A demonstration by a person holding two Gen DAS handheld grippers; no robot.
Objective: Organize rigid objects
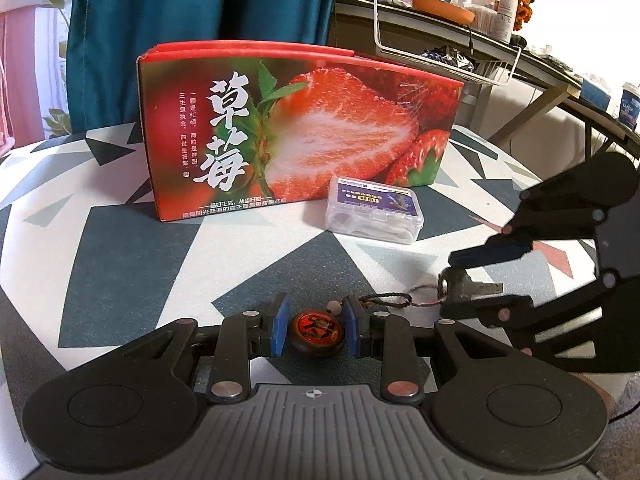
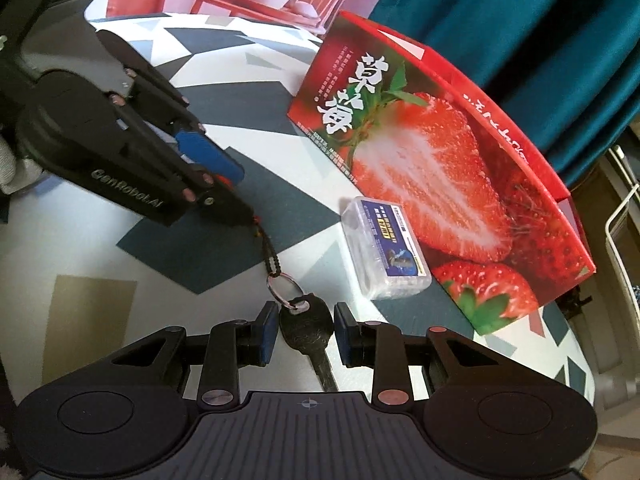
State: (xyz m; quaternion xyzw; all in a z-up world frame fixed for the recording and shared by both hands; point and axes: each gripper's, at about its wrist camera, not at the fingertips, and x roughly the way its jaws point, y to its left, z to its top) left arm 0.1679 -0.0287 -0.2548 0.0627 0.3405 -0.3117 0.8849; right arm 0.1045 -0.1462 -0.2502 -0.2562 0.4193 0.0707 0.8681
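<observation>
Teal curtains and a cluttered shelf are seen behind a round counter [image 1: 120, 248] covered in a geometric cloth, on which a strawberry box [image 1: 296, 128] stands with a small clear plastic case [image 1: 374, 210] just in front of it.

A keychain is held between both tools. The left tool [image 1: 316, 330] is closed on the round red-and-black charm [image 1: 316, 332], its blue pads touching each side. The right tool [image 2: 306, 334] is seen around the black head of the key [image 2: 306, 326], but a thin gap shows on each side of it, so whether it is gripped cannot be told. Between them the braided cord [image 2: 270, 252] and the split ring [image 2: 285, 290] are stretched.

Trouble is judged likeliest if the tools are drawn apart: the cord would be strained and the charm or key pulled from its pads. If one side is released carelessly, the freed end could swing and knock the plastic case.
</observation>
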